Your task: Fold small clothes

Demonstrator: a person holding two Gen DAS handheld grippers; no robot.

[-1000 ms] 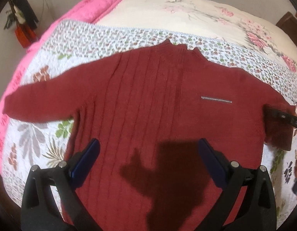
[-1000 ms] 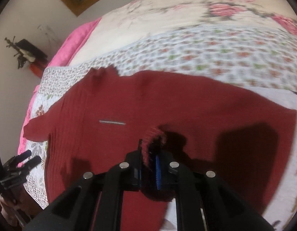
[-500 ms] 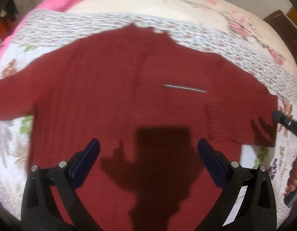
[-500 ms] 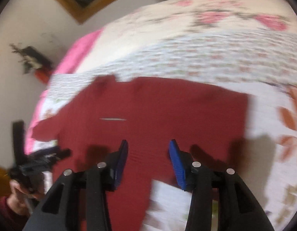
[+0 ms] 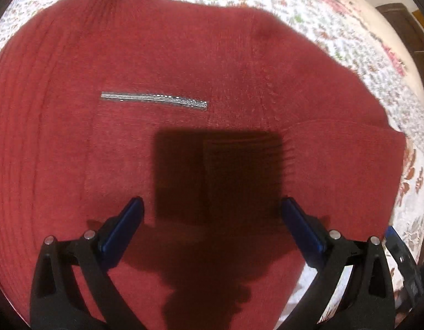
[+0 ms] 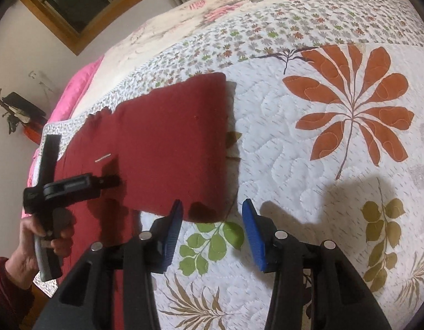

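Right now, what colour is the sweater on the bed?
Dark red sweater, clearest in the left wrist view.

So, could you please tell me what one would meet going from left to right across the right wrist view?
Hand holding the left gripper → red sweater with one sleeve folded in → orange leaf print on the quilt.

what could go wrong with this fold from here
The folded-in sleeve lies loose on the red sweater, held by neither gripper, so it may slip back out. The left gripper hovers open low over the knit; its fingers could snag or bunch it on the quilt.
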